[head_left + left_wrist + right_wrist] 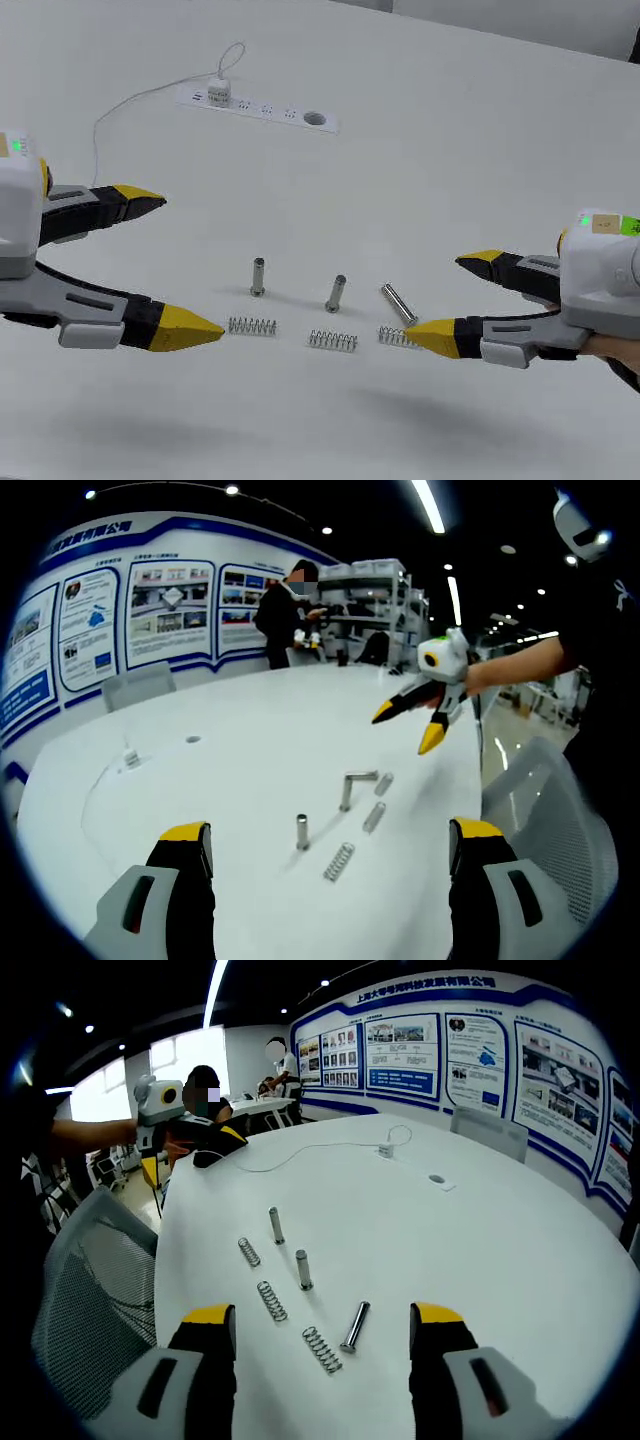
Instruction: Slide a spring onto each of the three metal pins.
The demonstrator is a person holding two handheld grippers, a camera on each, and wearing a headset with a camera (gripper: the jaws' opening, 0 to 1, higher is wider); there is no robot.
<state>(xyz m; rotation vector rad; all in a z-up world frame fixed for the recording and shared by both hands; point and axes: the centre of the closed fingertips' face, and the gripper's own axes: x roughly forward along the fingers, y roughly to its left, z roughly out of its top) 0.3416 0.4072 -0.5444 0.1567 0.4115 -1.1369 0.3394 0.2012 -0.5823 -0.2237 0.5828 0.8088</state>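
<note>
Two short metal pins stand upright on the white table, one to the left [258,277] and one in the middle [336,293]. A third pin [398,304] lies on its side to their right. Three springs lie in a row in front of them: left [252,326], middle [332,341], right [398,337]. My left gripper [190,265] hovers open left of the row, holding nothing. My right gripper [437,297] is open too, its lower tip just beside the right spring. In the right gripper view the lying pin [355,1326] and nearest spring [320,1348] sit between the jaws.
A white power strip [258,108] with a plug and cable lies at the far side of the table [480,140]. A mesh chair [95,1290] stands by the table edge. A person [282,620] stands in the background near wall posters.
</note>
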